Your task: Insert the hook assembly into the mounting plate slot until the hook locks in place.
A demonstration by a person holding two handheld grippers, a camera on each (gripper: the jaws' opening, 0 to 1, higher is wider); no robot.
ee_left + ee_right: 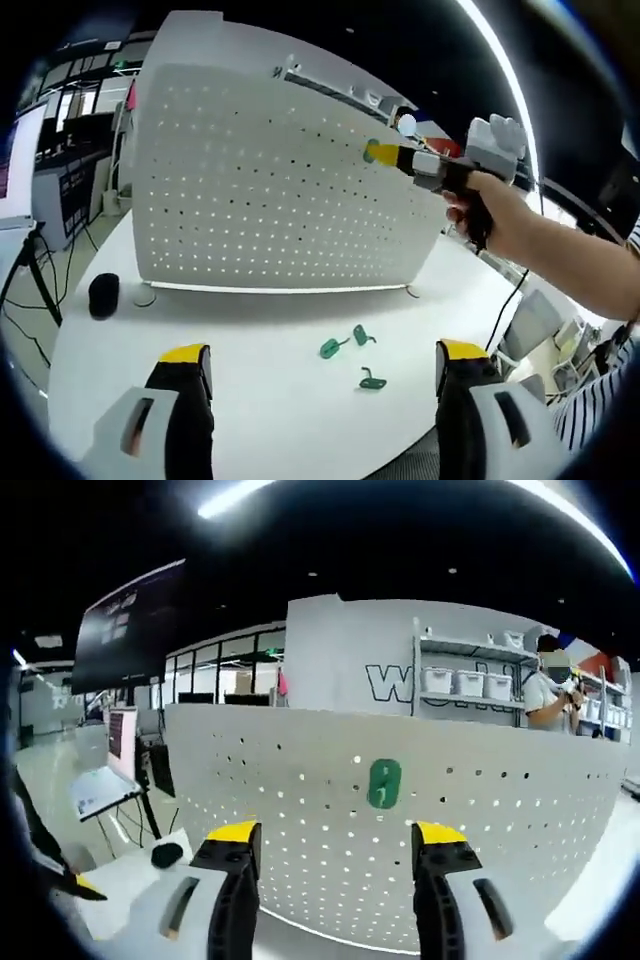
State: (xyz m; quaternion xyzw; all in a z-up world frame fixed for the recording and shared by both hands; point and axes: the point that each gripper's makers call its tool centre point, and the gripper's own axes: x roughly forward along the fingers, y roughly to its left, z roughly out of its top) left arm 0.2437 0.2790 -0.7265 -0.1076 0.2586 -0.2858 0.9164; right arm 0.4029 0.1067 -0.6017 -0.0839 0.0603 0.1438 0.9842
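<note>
In the left gripper view the left claw (322, 362) stands wide open over the white counter (250, 400), its yellow-tipped jaws well apart and holding nothing. Ahead of it and between the jaws lie three green hooks (352, 355) loose on the counter, near one another, none touching the jaws. Off to the left of that claw a small dark round object (103, 295) sits near the foot of the white perforated mounting plate (260, 190), which stands upright across the counter beyond the hooks. Farther right, the right claw (385, 153) is held by a person's hand (490, 205) up against the upper right part of the plate, with something green at its yellow tips (whether it grips it cannot be told from this view). In the right gripper view that claw (335, 832) shows its jaws parted and empty, and one green hook (384, 783) sits on the plate face just ahead, between the two jaws and clear of both. Left of this claw are a tilted laptop (100, 790) and a dark hanging screen (130, 625); to the right, beyond the plate, stand shelves with white bins (470, 680) and a person (550, 695) beside them.
</note>
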